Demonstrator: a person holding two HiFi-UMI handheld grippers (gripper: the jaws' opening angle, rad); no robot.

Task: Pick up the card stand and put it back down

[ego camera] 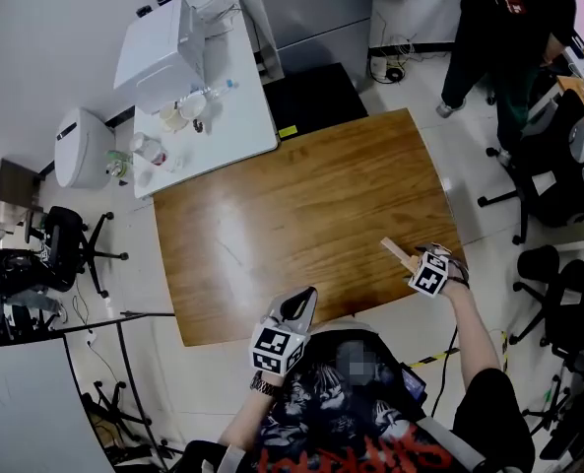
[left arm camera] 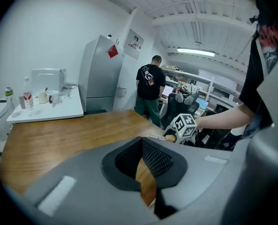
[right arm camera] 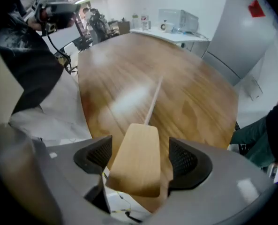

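Observation:
The card stand (ego camera: pixel 398 252) is a pale wooden block held just above the near right edge of the brown wooden table (ego camera: pixel 301 195). My right gripper (ego camera: pixel 413 261) is shut on it. In the right gripper view the card stand (right arm camera: pixel 135 144) fills the space between the jaws of the right gripper (right arm camera: pixel 139 165) and points out over the table (right arm camera: pixel 185 88). My left gripper (ego camera: pixel 307 302) hovers at the table's near edge, shut and holding nothing. In the left gripper view the left gripper (left arm camera: pixel 146 172) shows only a thin slit between its pads, with the table (left arm camera: pixel 59 139) beyond.
A white side table (ego camera: pixel 242 116) with a white appliance (ego camera: pixel 159 52), bottles and cups adjoins the far left corner. A person (ego camera: pixel 503 37) stands at the far right by office chairs (ego camera: pixel 557 156). Another chair (ego camera: pixel 60 249) is at the left.

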